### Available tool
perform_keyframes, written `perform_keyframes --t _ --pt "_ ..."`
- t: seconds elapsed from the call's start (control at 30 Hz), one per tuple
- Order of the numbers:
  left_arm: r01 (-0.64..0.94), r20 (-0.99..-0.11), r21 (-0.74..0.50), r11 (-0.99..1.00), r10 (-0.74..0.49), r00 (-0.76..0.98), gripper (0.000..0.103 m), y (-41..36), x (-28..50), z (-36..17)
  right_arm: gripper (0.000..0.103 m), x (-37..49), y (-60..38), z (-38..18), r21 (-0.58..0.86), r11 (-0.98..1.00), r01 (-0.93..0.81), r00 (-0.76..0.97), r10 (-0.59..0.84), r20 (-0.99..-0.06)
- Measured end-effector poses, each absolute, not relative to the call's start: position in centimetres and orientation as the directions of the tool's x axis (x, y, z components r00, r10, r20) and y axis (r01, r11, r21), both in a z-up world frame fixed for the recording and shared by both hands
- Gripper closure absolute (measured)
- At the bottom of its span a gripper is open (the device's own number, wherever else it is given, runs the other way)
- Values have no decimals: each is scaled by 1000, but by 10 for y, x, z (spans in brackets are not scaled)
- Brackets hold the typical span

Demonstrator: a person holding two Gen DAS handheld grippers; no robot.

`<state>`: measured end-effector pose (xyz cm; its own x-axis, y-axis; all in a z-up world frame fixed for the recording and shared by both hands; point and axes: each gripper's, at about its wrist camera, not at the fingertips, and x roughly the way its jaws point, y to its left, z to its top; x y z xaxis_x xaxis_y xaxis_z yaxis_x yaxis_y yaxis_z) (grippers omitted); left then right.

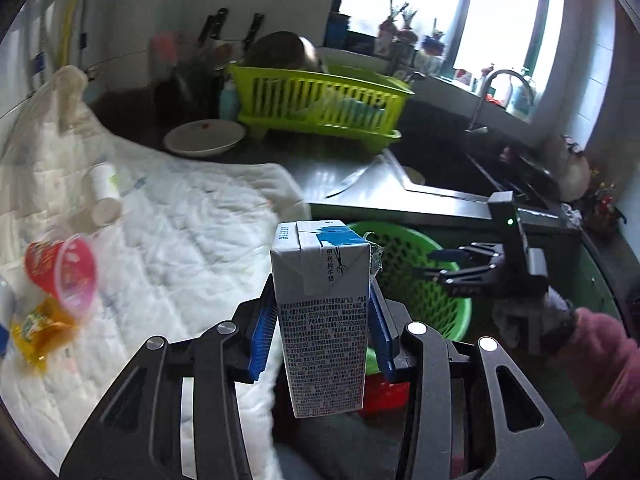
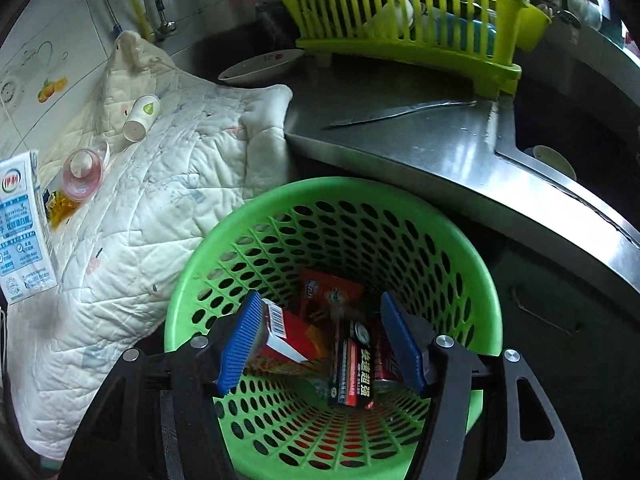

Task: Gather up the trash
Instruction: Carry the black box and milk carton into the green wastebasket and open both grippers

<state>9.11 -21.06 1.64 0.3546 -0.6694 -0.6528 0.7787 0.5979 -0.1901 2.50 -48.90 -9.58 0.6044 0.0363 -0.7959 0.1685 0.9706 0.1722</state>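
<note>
My left gripper (image 1: 320, 312) is shut on an upright white and blue milk carton (image 1: 320, 300), held off the white quilted cloth (image 1: 180, 240) and just short of the green basket (image 1: 460, 312). The carton (image 2: 24, 224) also shows at the left edge of the right wrist view. My right gripper (image 2: 320, 298) hangs open over the basket (image 2: 332, 188). A red and white box (image 2: 280, 332) lies beside its left pad, free of the right one. Below sit a battery pack (image 2: 354, 372) and a red packet (image 2: 328, 292). On the cloth remain a paper cup (image 1: 105, 196), a red cup (image 1: 66, 272) and a yellow wrapper (image 1: 36, 332).
A yellow-green dish rack (image 2: 400, 20) and a white plate (image 2: 260, 66) stand at the back of the steel counter. A knife (image 2: 400, 112) lies in front of the rack. The sink (image 1: 440, 152) and faucet (image 1: 492, 92) are to the right. A pink sleeve (image 1: 600, 360) holds the right gripper (image 1: 440, 264).
</note>
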Motion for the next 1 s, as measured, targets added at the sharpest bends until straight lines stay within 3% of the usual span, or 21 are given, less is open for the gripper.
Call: perform_keyframes --t 0.27,0.73,0.87,1.0 --pt "800 -661 -267 538 -706 254 61 -290 83 -6 31 -10 -507 -71 168 969 180 672 4 -741" --pt "797 -731 -332 504 -672 120 61 -375 64 -65 27 -52 -536 -53 183 959 218 723 -33 -690" --pt "787 -743 -351 507 -662 96 47 -385 62 -75 27 -59 -539 -51 192 955 224 730 -33 -683" --pt "794 -743 -343 502 -663 98 44 -383 57 -75 27 -63 -538 -50 196 955 222 732 -30 -680"
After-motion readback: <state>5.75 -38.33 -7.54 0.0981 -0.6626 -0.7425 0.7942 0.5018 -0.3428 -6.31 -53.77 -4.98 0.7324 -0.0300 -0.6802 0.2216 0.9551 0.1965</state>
